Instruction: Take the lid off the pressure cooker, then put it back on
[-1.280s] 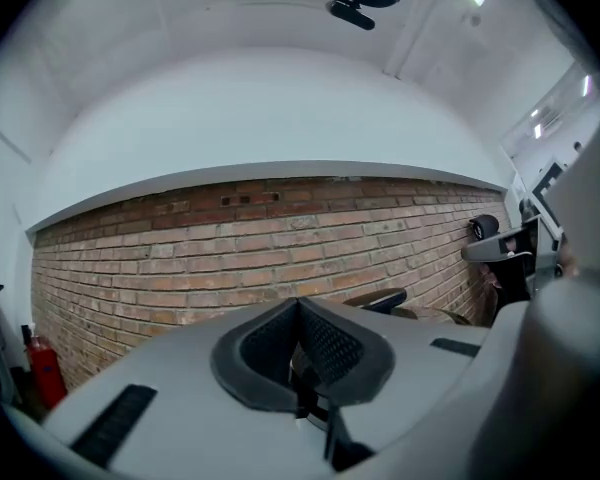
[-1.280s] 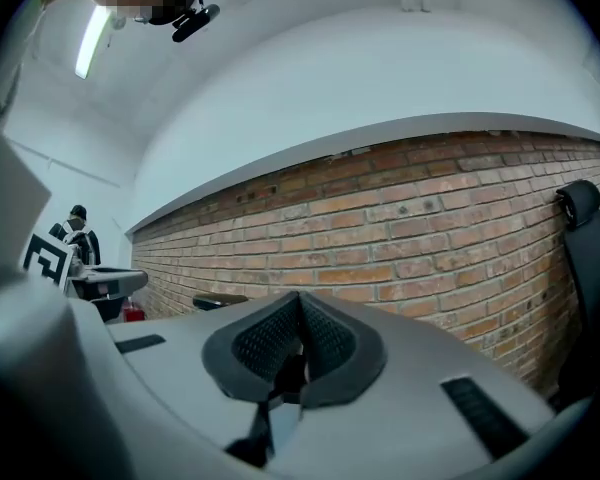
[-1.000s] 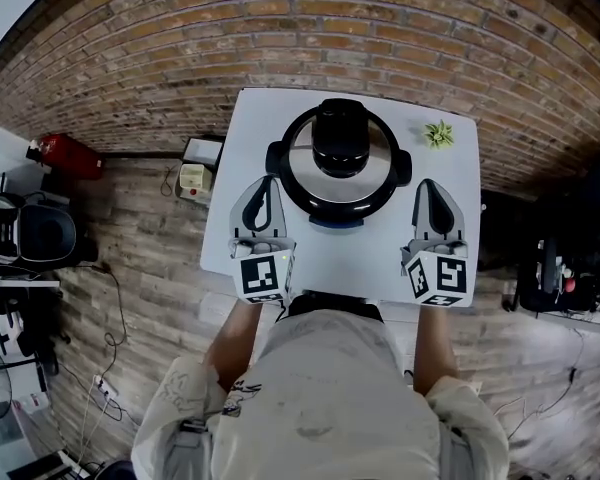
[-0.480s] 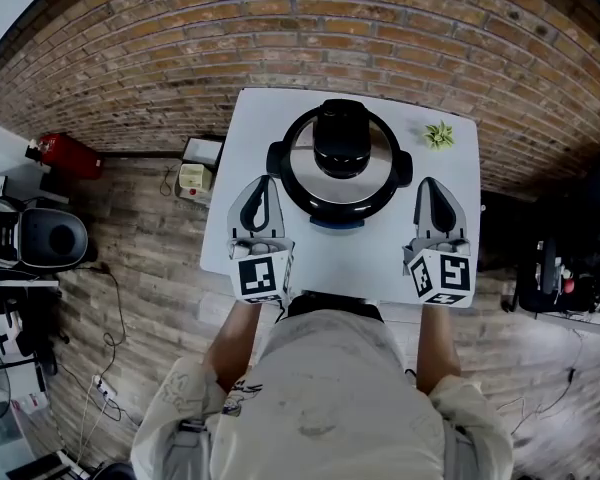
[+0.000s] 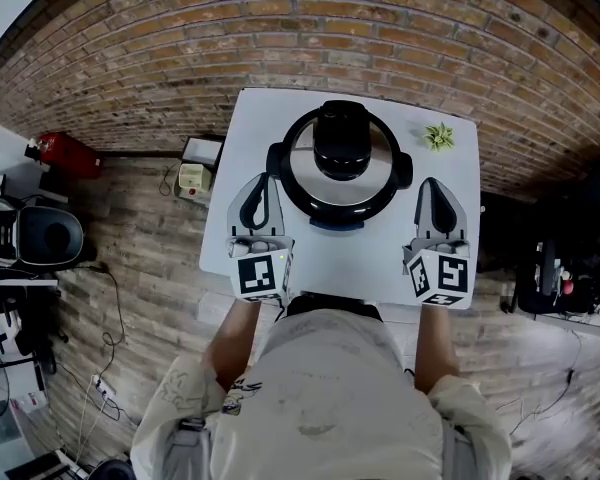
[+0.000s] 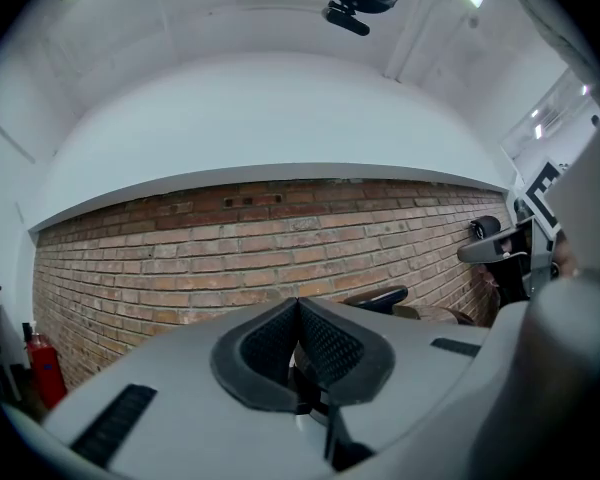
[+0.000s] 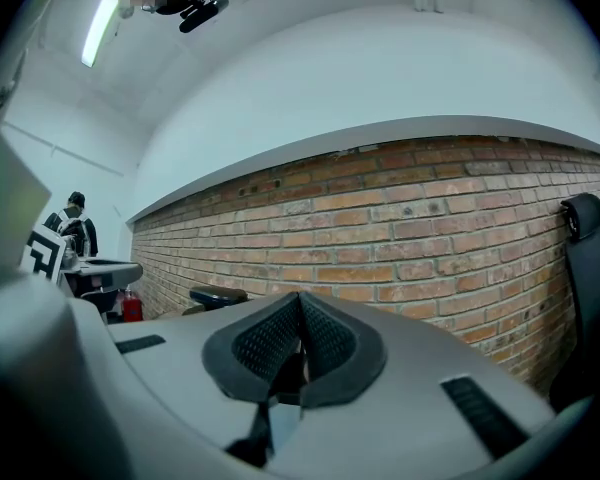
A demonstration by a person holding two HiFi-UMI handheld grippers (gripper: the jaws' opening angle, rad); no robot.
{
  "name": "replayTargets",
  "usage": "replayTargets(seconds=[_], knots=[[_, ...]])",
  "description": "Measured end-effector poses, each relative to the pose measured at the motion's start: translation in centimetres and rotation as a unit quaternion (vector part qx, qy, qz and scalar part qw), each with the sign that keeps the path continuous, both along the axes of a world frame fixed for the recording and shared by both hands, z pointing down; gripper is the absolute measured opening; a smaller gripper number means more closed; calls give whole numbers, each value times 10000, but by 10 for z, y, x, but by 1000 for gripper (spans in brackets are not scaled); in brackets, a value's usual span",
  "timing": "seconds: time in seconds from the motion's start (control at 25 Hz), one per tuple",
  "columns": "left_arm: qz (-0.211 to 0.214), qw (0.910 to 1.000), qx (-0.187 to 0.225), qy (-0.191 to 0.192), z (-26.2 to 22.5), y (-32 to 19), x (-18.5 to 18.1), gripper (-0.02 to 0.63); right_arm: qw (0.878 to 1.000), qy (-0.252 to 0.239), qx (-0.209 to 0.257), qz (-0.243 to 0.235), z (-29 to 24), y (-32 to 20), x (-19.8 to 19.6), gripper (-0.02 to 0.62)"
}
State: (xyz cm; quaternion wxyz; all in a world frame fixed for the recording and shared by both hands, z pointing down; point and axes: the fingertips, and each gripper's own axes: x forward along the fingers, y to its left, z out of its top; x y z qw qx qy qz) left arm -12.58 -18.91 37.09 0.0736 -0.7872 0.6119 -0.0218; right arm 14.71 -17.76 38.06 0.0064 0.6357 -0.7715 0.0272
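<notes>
A pressure cooker (image 5: 340,168) stands at the back middle of a white table (image 5: 360,258), its black and steel lid (image 5: 342,140) seated on top. My left gripper (image 5: 261,190) rests on the table just left of the cooker, jaws shut and empty. To the cooker's right lies my right gripper (image 5: 429,190), also shut with nothing in it. In the left gripper view the left gripper (image 6: 298,308) has its pads pressed together, the cooker's side handle (image 6: 375,298) just beyond. The right gripper (image 7: 300,303) shows the same in the right gripper view, with the other handle (image 7: 217,295) at left.
A small green plant (image 5: 439,134) sits at the table's back right corner. A brick wall (image 5: 280,28) runs behind the table. On the floor at left are a red extinguisher (image 5: 65,154) and a black chair (image 5: 42,236); more gear stands at right.
Neither gripper nor the cooker has moved. Only the black chair on the floor at left has shifted a little.
</notes>
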Motion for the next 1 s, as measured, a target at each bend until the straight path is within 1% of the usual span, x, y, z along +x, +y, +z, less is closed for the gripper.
replayTargets(seconds=[0.32, 1.0], knots=[[-77, 9997, -213, 43, 17, 1, -5, 15, 9998, 66, -201, 32, 12, -2, 0, 18], [-119, 9998, -122, 45, 10, 0, -1, 15, 9997, 75, -250, 10, 15, -2, 4, 18]])
